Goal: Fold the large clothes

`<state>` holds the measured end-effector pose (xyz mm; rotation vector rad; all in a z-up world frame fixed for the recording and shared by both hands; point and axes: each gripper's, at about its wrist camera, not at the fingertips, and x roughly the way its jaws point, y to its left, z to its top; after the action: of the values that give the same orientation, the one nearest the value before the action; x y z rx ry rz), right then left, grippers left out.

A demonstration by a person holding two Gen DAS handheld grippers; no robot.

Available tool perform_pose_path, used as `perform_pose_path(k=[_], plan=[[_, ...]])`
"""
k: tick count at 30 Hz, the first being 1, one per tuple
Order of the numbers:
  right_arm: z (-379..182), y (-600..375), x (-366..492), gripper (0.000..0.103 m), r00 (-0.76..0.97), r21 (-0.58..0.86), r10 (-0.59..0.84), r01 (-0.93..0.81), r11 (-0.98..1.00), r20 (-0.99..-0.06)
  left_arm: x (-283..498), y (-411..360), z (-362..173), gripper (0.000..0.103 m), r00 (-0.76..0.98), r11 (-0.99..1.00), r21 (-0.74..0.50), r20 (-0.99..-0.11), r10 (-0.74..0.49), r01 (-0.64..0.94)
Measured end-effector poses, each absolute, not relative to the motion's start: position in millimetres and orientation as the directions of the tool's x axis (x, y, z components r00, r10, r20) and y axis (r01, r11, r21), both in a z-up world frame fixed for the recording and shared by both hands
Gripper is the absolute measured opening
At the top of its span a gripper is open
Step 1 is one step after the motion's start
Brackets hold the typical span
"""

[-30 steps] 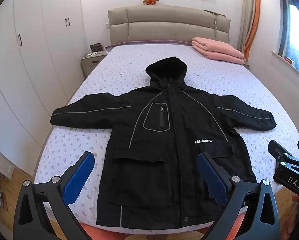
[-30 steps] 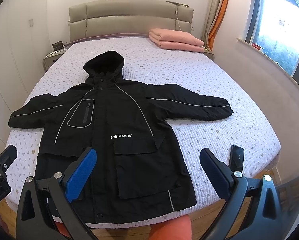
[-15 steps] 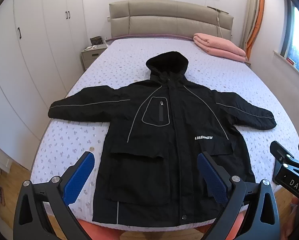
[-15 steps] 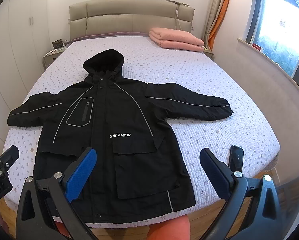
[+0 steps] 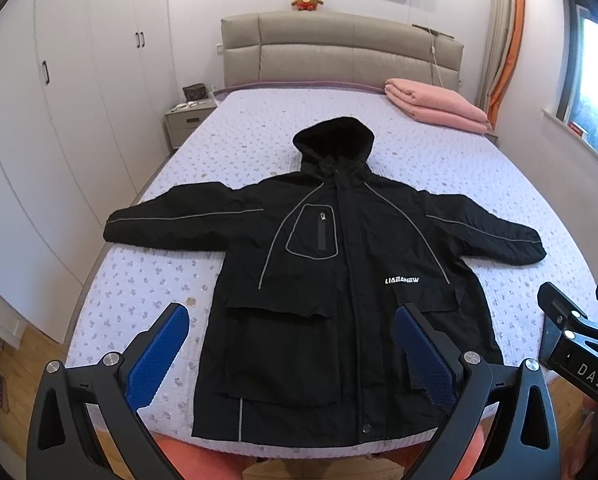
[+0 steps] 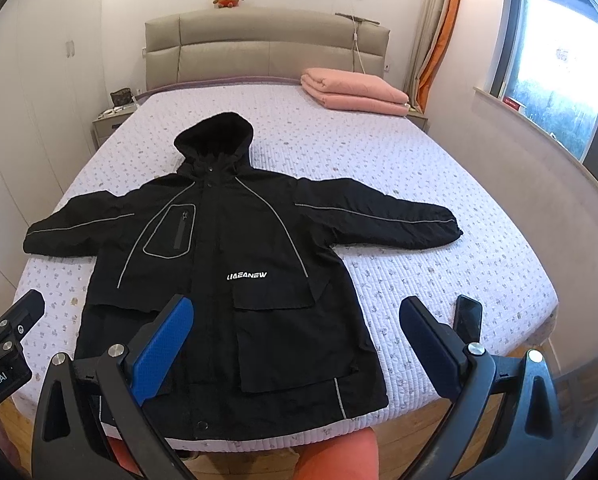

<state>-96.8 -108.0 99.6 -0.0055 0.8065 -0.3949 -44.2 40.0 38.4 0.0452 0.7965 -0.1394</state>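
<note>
A black hooded jacket (image 5: 339, 264) lies flat, front up, on the bed (image 5: 259, 152), sleeves spread to both sides, hood toward the headboard, hem at the near bed edge. It also shows in the right wrist view (image 6: 235, 264). My left gripper (image 5: 291, 340) is open and empty, held above the hem's left half. My right gripper (image 6: 295, 332) is open and empty, above the hem's right half. The right gripper shows at the right edge of the left wrist view (image 5: 575, 336); the left gripper shows at the left edge of the right wrist view (image 6: 7, 336).
A black phone (image 6: 467, 318) lies on the bed near the right front corner. A folded pink blanket (image 6: 351, 90) sits by the headboard (image 5: 339, 52). White wardrobes (image 5: 59, 100) line the left wall, a nightstand (image 5: 187, 120) stands beside the bed, and a window wall (image 6: 559, 100) is at right.
Both grippers have tilted up and drawn back slightly, so the jacket sits lower in both views. The jacket has not moved; both grippers stay open.
</note>
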Motion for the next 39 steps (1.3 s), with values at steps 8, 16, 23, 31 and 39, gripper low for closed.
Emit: perform_pose_path(k=[8, 16, 23, 31, 39], plan=[[106.2, -120.7, -115.9, 0.103, 0.643, -0.081, -0.318, 0.37, 0.926, -0.697, -58.4, 46.7, 47.4, 0.102, 0.712, 0.99, -0.016, -0.694, -0.111, 0.138], [61.8, -211.7, -106.1, 0.103, 0.594, 0.09, -0.238, 0.469, 0.878, -0.769, -43.0, 33.7, 21.6, 0.102, 0.692, 0.989, 0.003, -0.715, -0.103, 0.15], [-7.1, -329.4, -93.3, 0.103, 0.599, 0.302, -0.14, 0.576, 0.76, -0.789, 1.6, 15.1, -28.1, 0.102, 0.635, 0.992, 0.023, -0.769, -0.064, 0.127], [-74.6, -503.9, -46.9, 0.103, 0.58, 0.353, -0.195, 0.694, 0.628, -0.791, 71.7, -4.1, -86.6, 0.102, 0.633, 0.995, 0.014, -0.772, -0.053, 0.101], [-122.9, -620.4, 34.8, 0.1, 0.587, 0.394, -0.268, 0.753, 0.528, -0.763, 187.8, -66.9, -143.6, 0.102, 0.614, 0.98, -0.004, -0.778, -0.129, 0.2]])
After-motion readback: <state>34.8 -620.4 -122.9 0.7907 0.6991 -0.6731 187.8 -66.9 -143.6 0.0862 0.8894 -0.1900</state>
